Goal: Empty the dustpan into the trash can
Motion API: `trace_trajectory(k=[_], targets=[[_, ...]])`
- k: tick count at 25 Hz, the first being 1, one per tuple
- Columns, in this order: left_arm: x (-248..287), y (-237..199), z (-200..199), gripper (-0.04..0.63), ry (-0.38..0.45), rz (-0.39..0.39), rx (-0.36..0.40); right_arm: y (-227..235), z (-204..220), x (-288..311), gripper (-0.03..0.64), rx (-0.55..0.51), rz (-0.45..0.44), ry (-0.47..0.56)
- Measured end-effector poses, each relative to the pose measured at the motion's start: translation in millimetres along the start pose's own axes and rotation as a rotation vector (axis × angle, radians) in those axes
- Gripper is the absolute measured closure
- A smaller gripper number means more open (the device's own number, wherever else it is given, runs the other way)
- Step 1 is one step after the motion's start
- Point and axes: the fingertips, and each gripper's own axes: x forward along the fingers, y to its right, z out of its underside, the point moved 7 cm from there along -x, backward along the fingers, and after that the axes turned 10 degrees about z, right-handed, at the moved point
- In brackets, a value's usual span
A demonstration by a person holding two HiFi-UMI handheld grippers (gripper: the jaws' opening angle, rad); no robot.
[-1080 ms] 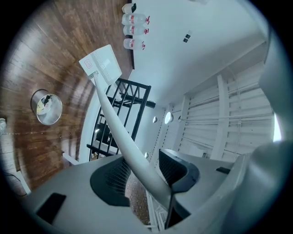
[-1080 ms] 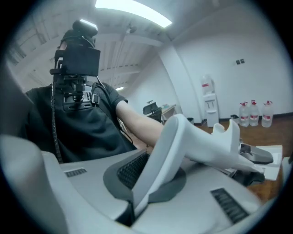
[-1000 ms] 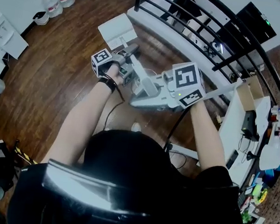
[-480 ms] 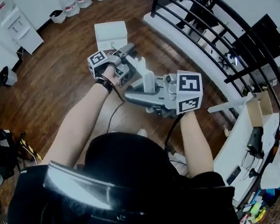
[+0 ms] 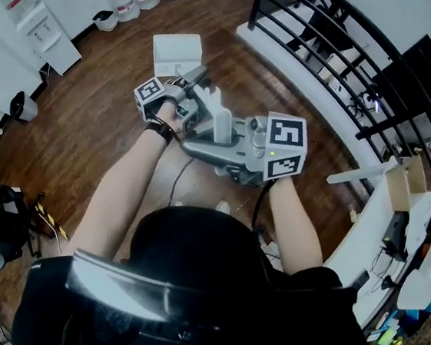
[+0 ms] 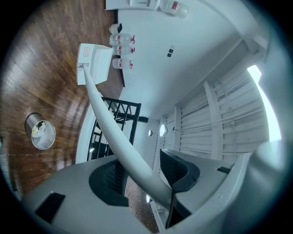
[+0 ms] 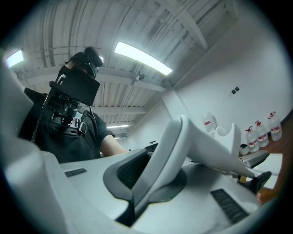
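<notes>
Over wood floor (image 5: 89, 130), right gripper (image 7: 152, 179) pinches dustpan handle (image 7: 206, 146).

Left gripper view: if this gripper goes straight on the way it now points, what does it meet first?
The dustpan handle, which slants across between the jaws of the left gripper; they have just been opening. Past it, probably the black railing, though depth is unclear.

White dustpan (image 5: 175, 53), brown wooden floor (image 5: 90, 115), black railing (image 5: 321, 56), silvery trash can (image 6: 41, 132)
</notes>
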Motion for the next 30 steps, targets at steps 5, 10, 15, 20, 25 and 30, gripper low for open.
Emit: trace_trajectory(k=[5,10,15,20,25,30], targets=[[-3.8,3.3,-2.7,0.387,-0.003,0.024,0.008,0.0,-0.4,3.1,0.607,0.000,-0.007,0.007],[-13.6,-3.0,-29.7,0.387,0.119,0.088,0.018,-1.9,-2.6,11.4,0.607,0.003,-0.026,0.004],[-32.1,7.7,-39.1,0.387,0.087,0.177,0.015,-5.5,-7.6,22.2,0.607,0.012,-0.052,0.011],[-41.8,15.0,-40.4,0.387,0.065,0.235,0.020,-9.4,-13.0,24.1,0.607,0.016,-0.073,0.014],[-50.9,14.9,-38.8,0.387,0.050,0.269,0.015,-14.0,-14.0,25.2,0.606,0.018,-0.089,-0.010],[-65.2,14.7,-34.2,0.387,0.042,0.283,0.017,-22.7,-11.6,26.9,0.606,0.030,-0.105,-0.017]])
